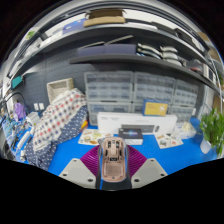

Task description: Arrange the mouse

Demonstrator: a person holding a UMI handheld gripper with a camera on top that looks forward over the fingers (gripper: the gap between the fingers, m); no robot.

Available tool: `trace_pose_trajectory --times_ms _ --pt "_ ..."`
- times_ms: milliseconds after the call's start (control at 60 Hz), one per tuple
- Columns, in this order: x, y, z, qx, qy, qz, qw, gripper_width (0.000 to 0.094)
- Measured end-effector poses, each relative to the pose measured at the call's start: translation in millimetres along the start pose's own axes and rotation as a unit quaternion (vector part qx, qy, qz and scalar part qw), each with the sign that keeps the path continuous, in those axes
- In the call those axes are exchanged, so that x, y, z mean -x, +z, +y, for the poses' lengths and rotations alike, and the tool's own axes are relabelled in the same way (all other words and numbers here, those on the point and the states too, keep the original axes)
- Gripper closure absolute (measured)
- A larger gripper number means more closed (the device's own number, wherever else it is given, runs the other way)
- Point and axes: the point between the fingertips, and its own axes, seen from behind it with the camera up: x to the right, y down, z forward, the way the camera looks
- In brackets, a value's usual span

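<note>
- Between the two fingers (87,169) of the gripper (113,172) sits a small tan mouse (113,160), and the purple pads (92,158) press on it from both sides, so the gripper is closed on the mouse.
- The mouse is held up over the blue table (70,152), close to the camera.
- The bottom of the mouse is cut off, so I cannot tell if it touches anything below.
- Only the tops of the grey fingers show; the rest of the gripper is hidden.
- Beyond the mouse a white box (130,125) lies on the table. It has dark marks on it, but they are too small to read.
- Next to the box, toward the right, are some small flat white things (168,140). I cannot tell what they are.
- A green plant (213,128) stands at the far right of the table, and part of it is cut off.
- At the left a cloth with red and white checks (58,118) hangs over something. What is under it is hidden.
- Behind the table is a wall of clear drawers (135,97).
- A yellow box (157,108) sits in front of those drawers.
- Above them a shelf (110,50) holds boxes and stacks of things, too blurry to name.
</note>
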Motion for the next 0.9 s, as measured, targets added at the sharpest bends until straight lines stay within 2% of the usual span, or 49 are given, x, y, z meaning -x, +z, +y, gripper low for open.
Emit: trace_pose_trajectory --times_ms 183,350,500,533,650,833,900 --pt "-80.5 26.6 91.8 0.074 0.027 0.029 0.996 0.0584" --pt "-101.8 49.0 178.7 0.145 0.035 0.033 0.988 0.0586" --pt "-97.5 55.8 226.4 0.178 0.041 0.027 0.983 0.0578" --pt "-98.6 57.6 222.6 0.162 0.040 0.031 0.985 0.0578" --pt "-98.3 57.9 224.0 0.149 0.037 0.037 0.987 0.0552" --pt "-96.4 58.4 223.4 0.135 0.043 0.035 0.989 0.0431" --pt "-87.3 58.7 223.3 0.147 0.042 0.022 0.988 0.0229"
